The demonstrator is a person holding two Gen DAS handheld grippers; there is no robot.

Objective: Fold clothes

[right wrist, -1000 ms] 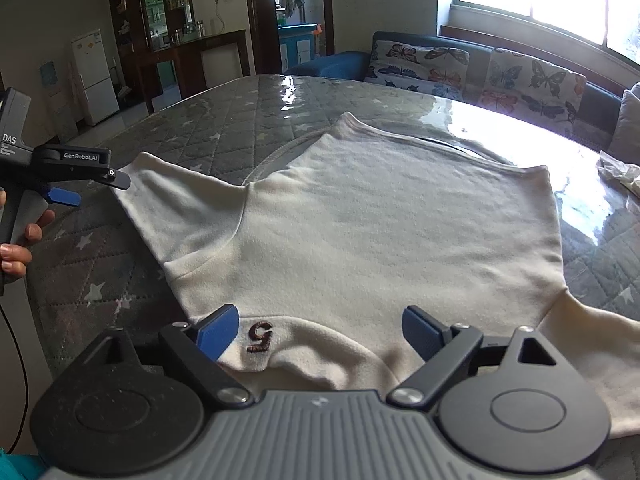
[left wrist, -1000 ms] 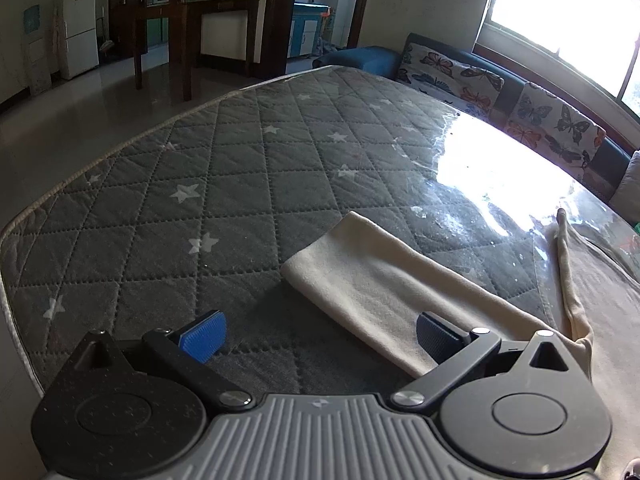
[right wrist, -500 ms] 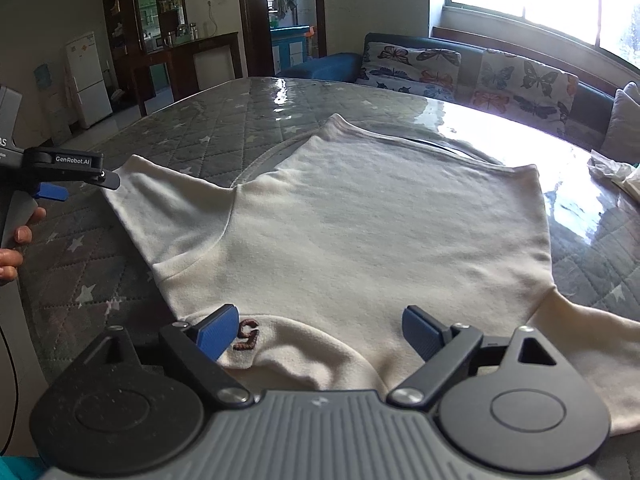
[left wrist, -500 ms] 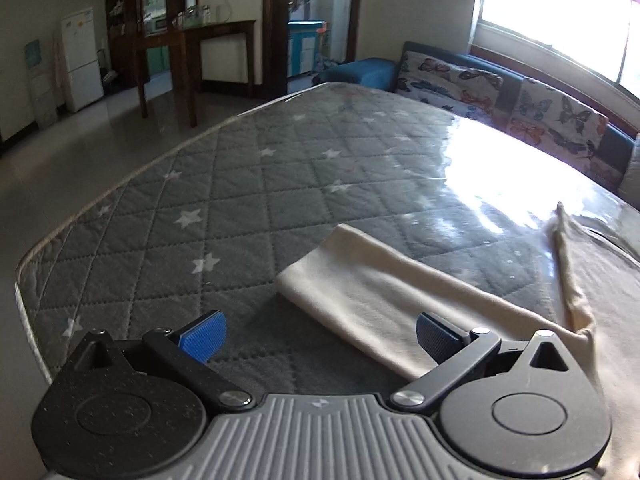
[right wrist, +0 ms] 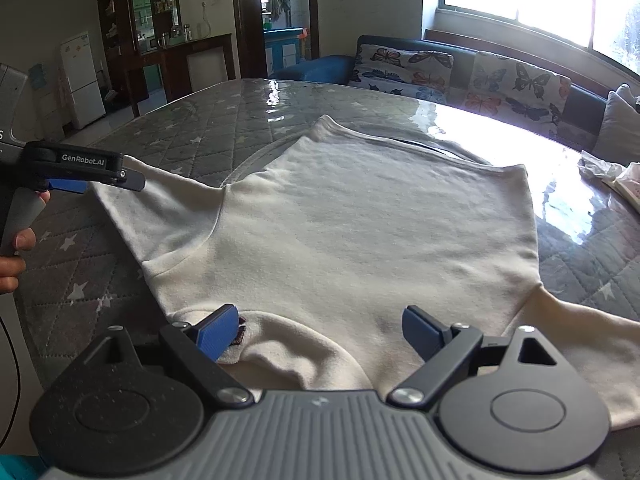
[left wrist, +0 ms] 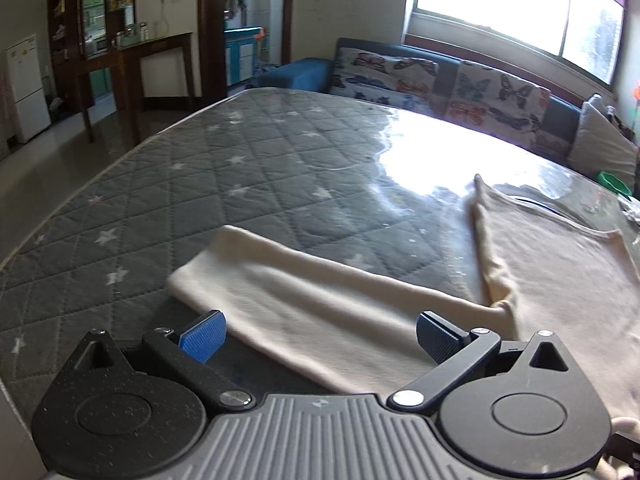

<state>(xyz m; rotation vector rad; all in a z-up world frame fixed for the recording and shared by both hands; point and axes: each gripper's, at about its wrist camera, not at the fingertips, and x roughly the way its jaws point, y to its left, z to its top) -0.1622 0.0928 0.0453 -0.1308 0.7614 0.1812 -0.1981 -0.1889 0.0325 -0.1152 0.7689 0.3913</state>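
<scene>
Behind right gripper, perhaps collar.

I see a grey quilted mattress with white stars, under a glossy clear cover that glares near the window. Behind it runs a blue sofa with butterfly-print cushions. Far left stands a white fridge, beside a dark wooden cabinet. I spot crumpled pale cloth at the mattress's right edge.
</scene>
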